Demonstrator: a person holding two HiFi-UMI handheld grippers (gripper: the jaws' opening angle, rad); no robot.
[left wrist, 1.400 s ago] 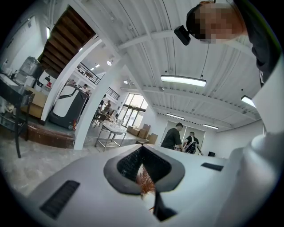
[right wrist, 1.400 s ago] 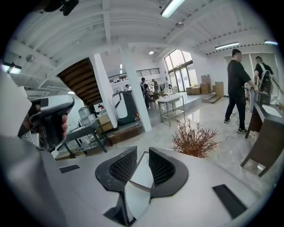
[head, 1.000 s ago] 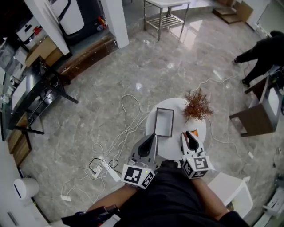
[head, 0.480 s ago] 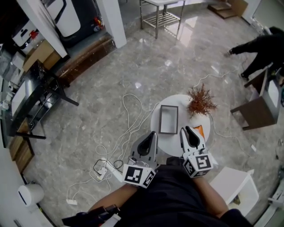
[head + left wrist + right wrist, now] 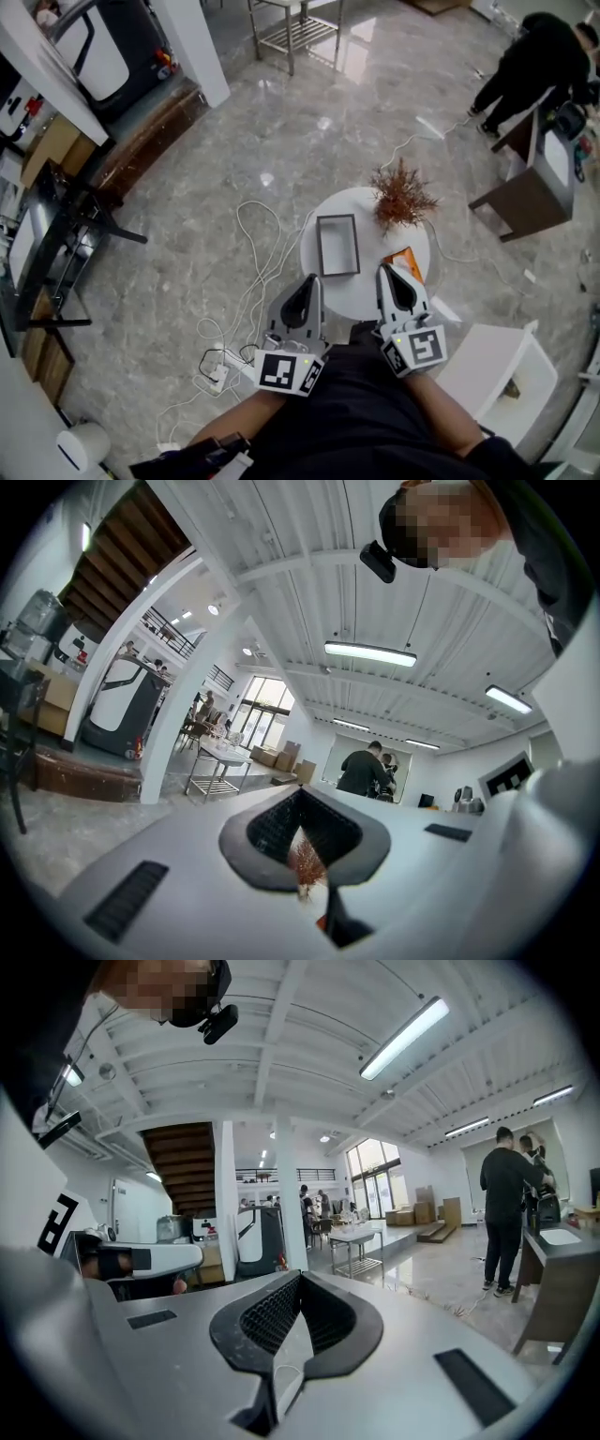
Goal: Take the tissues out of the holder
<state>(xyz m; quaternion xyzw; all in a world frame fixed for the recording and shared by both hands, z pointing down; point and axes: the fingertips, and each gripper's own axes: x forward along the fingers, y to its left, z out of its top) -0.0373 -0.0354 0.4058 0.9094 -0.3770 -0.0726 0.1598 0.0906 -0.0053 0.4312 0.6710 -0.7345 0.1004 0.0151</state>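
Clearly those tissues (image 5: 338, 246) will be featherlight and limp. They look soft enough to tear or bunch if pinched hard, and I'd guess one sheet will drag its neighbours up with it. The holder (image 5: 321, 247) looks light too, so it may slide or lift off the smooth top unless the other claw steadies its rim. To my eye the best place to take hold is the middle of the top sheet or a raised fold, nipped lightly and drawn straight up. No fold shows from where I stand.

What I can see is a flat rectangular frame, dark at the edge, with an even pale grey filling that I take for the tissues. Separate sheets cannot be told apart. It lies on the left part of the round white table (image 5: 373, 251), just beside a rusty dried plant (image 5: 401, 195). Something orange (image 5: 410, 261) sits near the table's right edge.

Both claws are held over the near edge of the table, and neither touches the holder. The left gripper (image 5: 314, 278) has its jaws together on nothing. The right gripper (image 5: 383, 268) has just been closing its jaws and they now meet, with nothing between them.
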